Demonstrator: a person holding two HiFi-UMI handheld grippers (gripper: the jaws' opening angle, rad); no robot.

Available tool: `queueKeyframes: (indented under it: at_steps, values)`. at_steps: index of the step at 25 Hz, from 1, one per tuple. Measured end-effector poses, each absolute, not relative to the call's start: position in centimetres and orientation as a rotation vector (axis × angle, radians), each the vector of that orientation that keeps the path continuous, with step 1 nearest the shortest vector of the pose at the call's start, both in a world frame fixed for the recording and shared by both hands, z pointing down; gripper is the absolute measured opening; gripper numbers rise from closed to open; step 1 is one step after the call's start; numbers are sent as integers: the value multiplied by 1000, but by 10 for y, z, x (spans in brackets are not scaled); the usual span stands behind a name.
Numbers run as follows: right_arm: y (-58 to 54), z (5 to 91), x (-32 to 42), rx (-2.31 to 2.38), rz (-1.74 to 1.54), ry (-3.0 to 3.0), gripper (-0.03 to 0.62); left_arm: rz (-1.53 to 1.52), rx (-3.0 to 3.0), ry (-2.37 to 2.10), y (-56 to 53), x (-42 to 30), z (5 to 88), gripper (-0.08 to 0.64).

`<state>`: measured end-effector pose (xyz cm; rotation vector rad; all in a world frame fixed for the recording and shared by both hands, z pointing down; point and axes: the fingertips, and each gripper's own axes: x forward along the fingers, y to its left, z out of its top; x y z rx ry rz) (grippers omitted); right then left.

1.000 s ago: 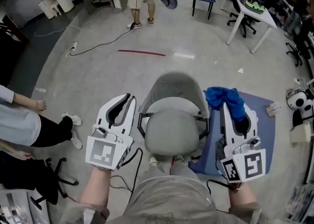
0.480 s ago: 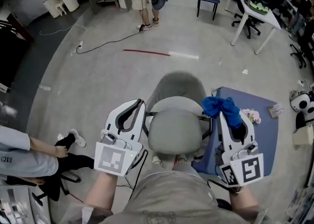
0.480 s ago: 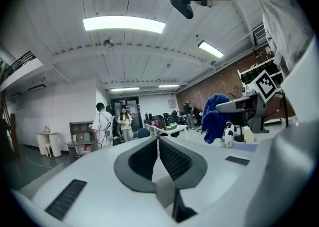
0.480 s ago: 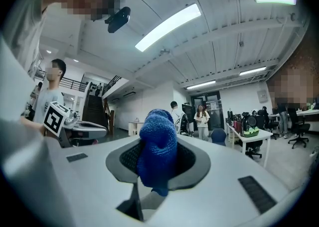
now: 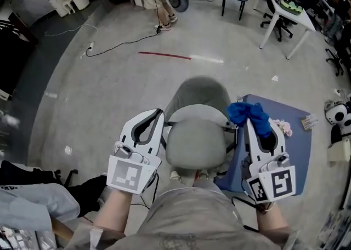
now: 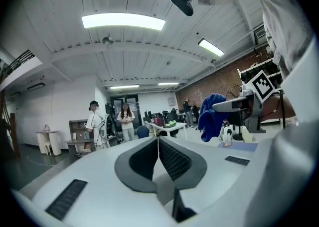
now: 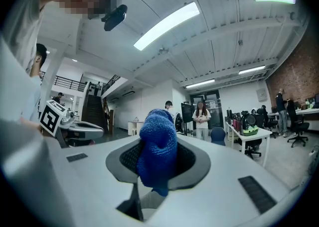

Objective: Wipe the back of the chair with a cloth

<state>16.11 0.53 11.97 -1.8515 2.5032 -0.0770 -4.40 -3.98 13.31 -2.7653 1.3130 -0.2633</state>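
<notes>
Between the two tongs: grey office chair [image 5: 198, 146], its padded chair back [image 5: 197, 153] nearest the person and the seat on the far side
Left of the chair back: left tongs [image 5: 158, 113], just beside the back's left edge; its jaws have just been closing and now meet, with nothing between them
Right of the chair back: right tongs [image 5: 251, 125], clamped on the blue cloth [image 5: 247, 113], pointing to the far side
Cloth position: bunched at the tip of the right tongs, just right of the back's upper corner and above the near-left part of the blue bench [image 5: 293, 134]; from above it looks apart from the chair, though contact cannot be ruled out
Cloth grip: in the right gripper view a thick wad [image 7: 158, 144] fills the gap between the jaws, bulging ahead of them, with a short tail hanging below
Cloth handling: probably light, soft and limp, a looped weave that should drag on the upholstery rather than slide; the bulging wad is the part to press on the chair
Chair handling: padded and yielding at the surface, and likely to turn or roll under a sideways push
Where to hold: keep the cloth pinched at its middle as it is; the closed left tongs could brace the back's left edge
</notes>
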Motion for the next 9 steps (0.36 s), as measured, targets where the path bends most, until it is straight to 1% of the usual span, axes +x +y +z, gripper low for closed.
queueKeyframes:
  at_steps: [9]
  values:
    - [4, 124, 163, -1847, -81, 2506, 110, -266, -2765, 1326, -38, -43, 134, 23]
